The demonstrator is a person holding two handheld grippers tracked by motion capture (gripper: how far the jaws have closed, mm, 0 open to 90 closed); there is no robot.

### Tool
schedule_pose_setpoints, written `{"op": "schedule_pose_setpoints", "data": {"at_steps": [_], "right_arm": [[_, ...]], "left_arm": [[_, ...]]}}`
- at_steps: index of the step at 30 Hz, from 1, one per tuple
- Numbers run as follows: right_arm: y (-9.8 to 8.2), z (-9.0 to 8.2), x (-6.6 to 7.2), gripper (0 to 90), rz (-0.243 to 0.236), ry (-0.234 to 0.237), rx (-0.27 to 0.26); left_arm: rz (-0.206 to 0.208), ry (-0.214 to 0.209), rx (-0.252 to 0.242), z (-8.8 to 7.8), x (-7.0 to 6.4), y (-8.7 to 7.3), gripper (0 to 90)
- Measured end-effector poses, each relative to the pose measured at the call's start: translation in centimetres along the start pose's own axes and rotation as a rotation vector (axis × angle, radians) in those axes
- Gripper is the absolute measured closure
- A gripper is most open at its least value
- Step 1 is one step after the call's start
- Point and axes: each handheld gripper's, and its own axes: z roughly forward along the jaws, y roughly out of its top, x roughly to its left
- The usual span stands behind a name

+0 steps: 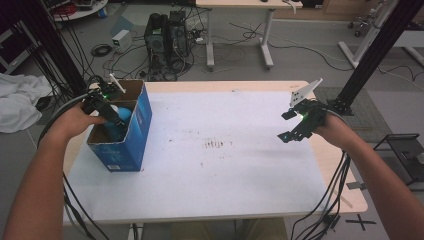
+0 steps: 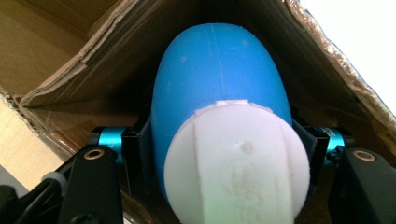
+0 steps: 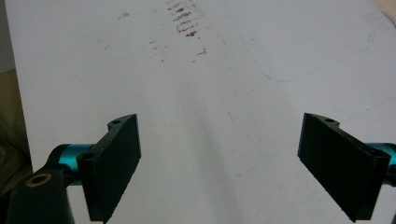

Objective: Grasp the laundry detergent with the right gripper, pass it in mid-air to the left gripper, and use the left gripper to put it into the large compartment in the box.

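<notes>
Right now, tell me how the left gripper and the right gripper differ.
The left gripper is shut on a blue bottle with a white cap; the right gripper is open with nothing between its jaws. The left reaches down into the blue cardboard box; the right hangs over the bare white table surface. Both have black jaws, and a hand holds each.

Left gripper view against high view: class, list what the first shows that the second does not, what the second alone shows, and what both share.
Left gripper view alone: the blue bottle's white cap, ridged across its face, and the jaws pressed on the bottle's sides.

High view alone: the right gripper held open above the white table cover, its brown stains, and the computer tower on the floor.

Both: the blue bottle gripped by the left gripper inside the cardboard box.
</notes>
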Motion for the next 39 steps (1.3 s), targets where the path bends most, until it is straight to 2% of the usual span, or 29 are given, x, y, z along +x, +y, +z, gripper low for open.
{"op": "schedule_pose_setpoints", "data": {"at_steps": [1, 2, 3, 5, 6, 8, 9, 11, 15, 21, 23, 30, 31, 32, 33, 34, 36, 37, 38, 39], "right_arm": [[0.0, 0.0, 0.0, 12.4, 0.0, 0.0, 0.0], [0.0, 0.0, 0.0, 12.4, -0.001, 0.003, 0.002], [0.0, 0.1, 0.0, 12.4, -0.003, 0.002, 0.003], [0.0, 0.1, 0.1, 12.4, 0.006, -0.001, 0.003], [0.1, 0.1, 0.1, 12.4, -0.009, 0.002, 0.002], [0.1, 0.1, 0.1, 12.4, -0.01, 0.0, 0.001], [0.1, 0.1, 0.1, 12.4, -0.008, 0.0, 0.003], [0.0, 0.1, 0.2, 12.4, -0.007, 0.002, 0.003], [-0.1, 0.0, 0.3, 12.4, 0.0, -0.002, 0.002], [-0.2, -0.2, 0.4, 12.4, -0.008, -0.003, 0.001], [-0.2, -0.2, 0.4, 12.4, -0.004, -0.005, 0.005], [-0.3, -0.4, 0.6, 12.4, 0.0, -0.009, 0.0], [-0.3, -0.4, 0.6, 12.4, -0.003, -0.011, -0.004], [-0.3, -0.4, 0.7, 12.4, 0.004, -0.01, -0.005], [-0.3, -0.4, 0.7, 12.4, -0.002, -0.009, -0.001], [-0.2, -0.4, 0.7, 12.4, -0.008, -0.008, -0.005], [-0.2, -0.4, 0.8, 12.4, 0.0, -0.009, -0.006], [-0.2, -0.4, 0.8, 12.4, -0.012, -0.006, -0.007], [-0.2, -0.4, 0.8, 12.4, -0.012, -0.006, -0.007], [-0.2, -0.4, 0.8, 12.4, -0.01, -0.007, -0.007]], "left_arm": [[0.004, 0.002, 0.003, 0.0, 0.0, 0.0, 37.7], [-0.014, -0.002, -0.012, 0.1, -0.1, -0.1, 37.7], [0.0, -0.002, 0.007, 0.0, 0.0, -0.1, 37.6], [-0.002, -0.002, 0.008, 0.0, 0.0, -0.1, 37.6], [-0.011, -0.002, 0.002, 0.1, -0.1, -0.1, 37.5], [-0.012, -0.002, 0.002, 0.1, -0.1, -0.1, 37.3], [-0.026, -0.017, -0.001, 0.0, 0.0, -0.1, 37.3], [-0.023, -0.029, -0.008, -0.2, 0.2, -0.2, 33.1], [-0.013, -0.03, -0.01, -0.4, 0.2, -0.2, 32.8], [-0.023, -0.036, -0.013, -0.6, 0.1, -0.3, 30.1], [-0.013, -0.034, -0.012, -0.8, 0.1, -0.4, 30.1], [-0.055, -0.03, -0.081, -2.0, 0.1, -1.0, 30.1], [-0.045, -0.023, -0.089, -2.3, 0.2, -1.2, 30.1], [-0.053, -0.023, -0.099, -2.5, 0.1, -1.3, 30.0], [-0.04, -0.023, -0.091, -2.7, 0.2, -1.4, 30.0], [-0.061, -0.026, -0.105, -2.9, 0.0, -1.6, 30.0], [-0.038, -0.01, -0.106, -3.4, 0.2, -1.8, 30.0], [-0.081, -0.01, -0.13, -3.4, 0.0, -2.0, 20.6], [-0.08, -0.012, -0.124, -3.8, 0.1, -2.1, 20.6], [-0.092, -0.015, -0.148, -4.0, -0.1, -2.3, 20.6]]}}
